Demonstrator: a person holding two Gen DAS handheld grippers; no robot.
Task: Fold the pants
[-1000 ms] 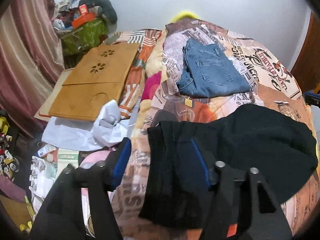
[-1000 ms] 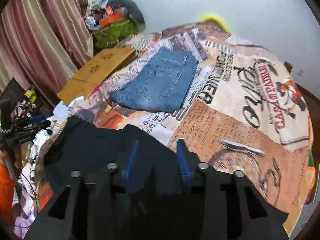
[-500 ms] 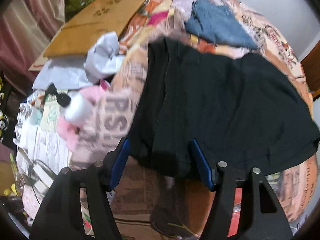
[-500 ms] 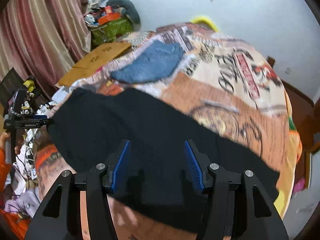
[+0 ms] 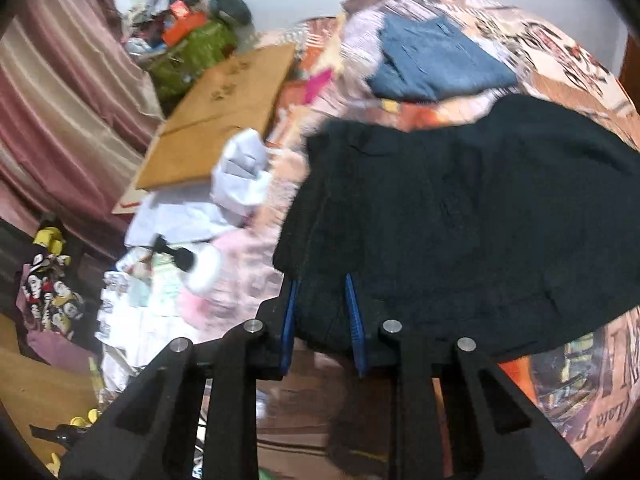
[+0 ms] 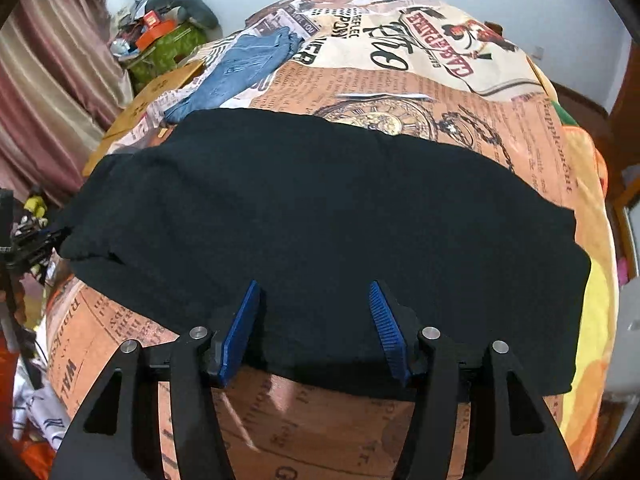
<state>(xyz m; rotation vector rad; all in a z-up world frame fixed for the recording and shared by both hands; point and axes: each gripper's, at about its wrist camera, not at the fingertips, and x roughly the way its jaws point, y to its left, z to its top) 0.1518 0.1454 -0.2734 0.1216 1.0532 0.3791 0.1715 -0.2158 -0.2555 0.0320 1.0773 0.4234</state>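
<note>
Black pants lie spread across the patterned bed cover, seen in the right wrist view as a wide dark band. My left gripper is at their near left corner. Its jaws are closing, and bunched black fabric fills the gap between the blue pads. My right gripper hovers low over the near edge of the pants. Its pads stand wide apart, with flat fabric between them that they do not press.
Folded blue jeans rest on the far part of the bed. A wooden board, crumpled white cloth and clutter lie left of the bed. A green bag with a heap of things and a curtain stand beyond.
The left jaws have narrowed onto the corner of the pants and that hand has dropped. The right hand has come down toward the bed with its jaws wider. The pants now lie flatter.
</note>
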